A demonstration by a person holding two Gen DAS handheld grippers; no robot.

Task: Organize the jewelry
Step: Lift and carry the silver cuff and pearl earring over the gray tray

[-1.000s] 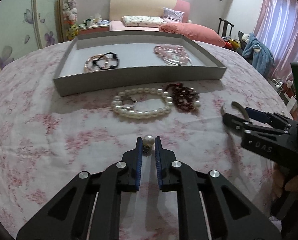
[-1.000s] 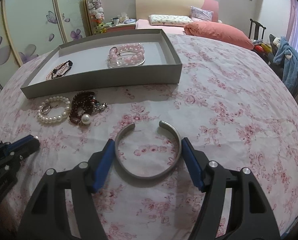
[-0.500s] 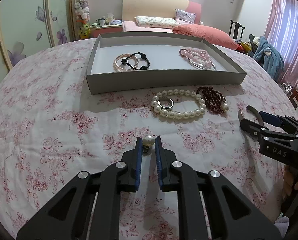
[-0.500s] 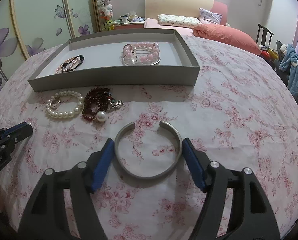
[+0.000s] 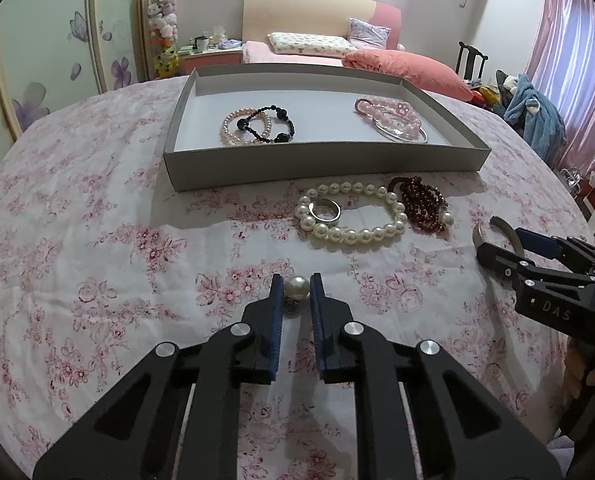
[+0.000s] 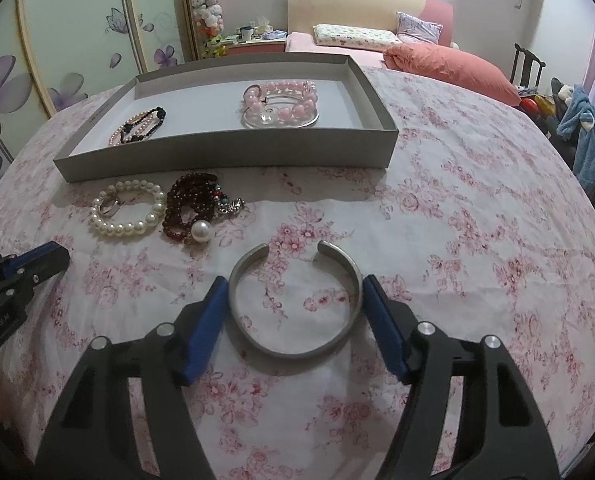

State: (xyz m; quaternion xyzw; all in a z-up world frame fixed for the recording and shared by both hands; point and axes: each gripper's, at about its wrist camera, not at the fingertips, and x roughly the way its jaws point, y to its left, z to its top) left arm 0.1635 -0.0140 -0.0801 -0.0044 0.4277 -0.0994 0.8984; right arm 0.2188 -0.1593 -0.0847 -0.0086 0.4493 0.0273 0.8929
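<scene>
The pearl piece (image 5: 296, 287) is showing as one round white pearl with a small metal fitting hanging under it. The silver cuff bangle (image 6: 297, 354) is looking like a plain grey open band, its gap facing 12 o'clock.

A floral tablecloth (image 5: 97, 260) is covering the table. At 12 o'clock in the left wrist view a shallow grey tray (image 5: 321, 164) is sitting with a pale pearl bracelet and a black bead bracelet (image 5: 257, 126) overlapping in its left part and a pink bead bracelet (image 5: 389, 114) over a clear bangle in its right part. Just in front of the tray a white pearl bracelet (image 5: 353, 234) is lying on the cloth with a silver ring (image 5: 326, 210) inside its loop, and a dark red bead string (image 5: 423, 204) is touching it at 3 o'clock. These are lying between both tools and the tray.

The left gripper (image 5: 296, 280) is pinching the pearl piece between its blue pads, near together. The right gripper's (image 6: 293, 282) jaws are closing, standing wide, with the cuff bangle between them, a pad touching it at 9 o'clock and at 3 o'clock
</scene>
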